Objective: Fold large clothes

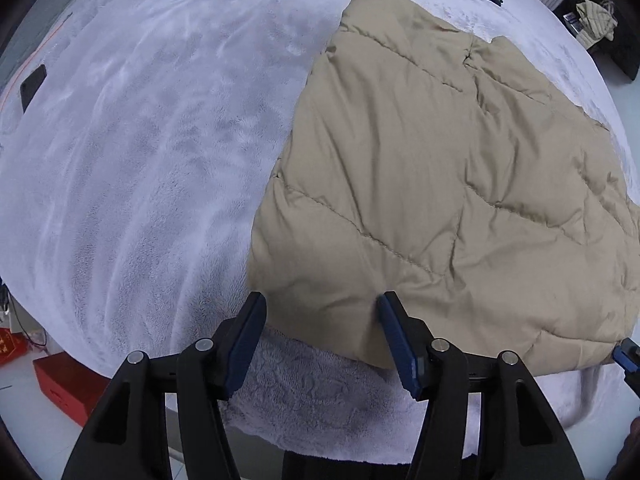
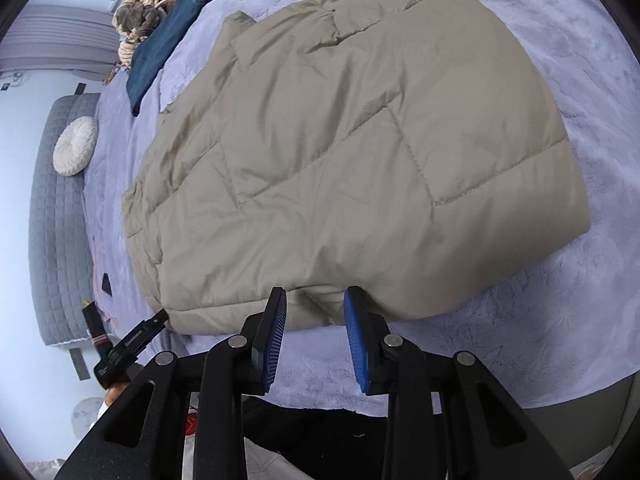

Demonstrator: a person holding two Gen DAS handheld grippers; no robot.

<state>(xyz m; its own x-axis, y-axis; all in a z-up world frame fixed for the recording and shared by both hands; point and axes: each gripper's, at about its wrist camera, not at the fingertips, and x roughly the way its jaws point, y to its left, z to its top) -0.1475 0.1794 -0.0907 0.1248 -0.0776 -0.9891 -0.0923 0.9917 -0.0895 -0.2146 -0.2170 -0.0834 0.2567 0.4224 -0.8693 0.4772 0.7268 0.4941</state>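
A beige quilted jacket lies folded flat on a lavender fleece bedspread. My left gripper points down at the jacket's near left corner. It is open, with the hem between its blue pads and neither pad pressing. In the right wrist view the jacket fills the middle. My right gripper hovers at the near hem, its pads a little apart and not squeezing the cloth. The right gripper's blue tip shows at the jacket's near right corner.
Folded jeans and a heap of clothes lie at the far end of the bed. A round white cushion leans on a grey quilted headboard. A black phone rests on the bedspread. A red box is on the floor.
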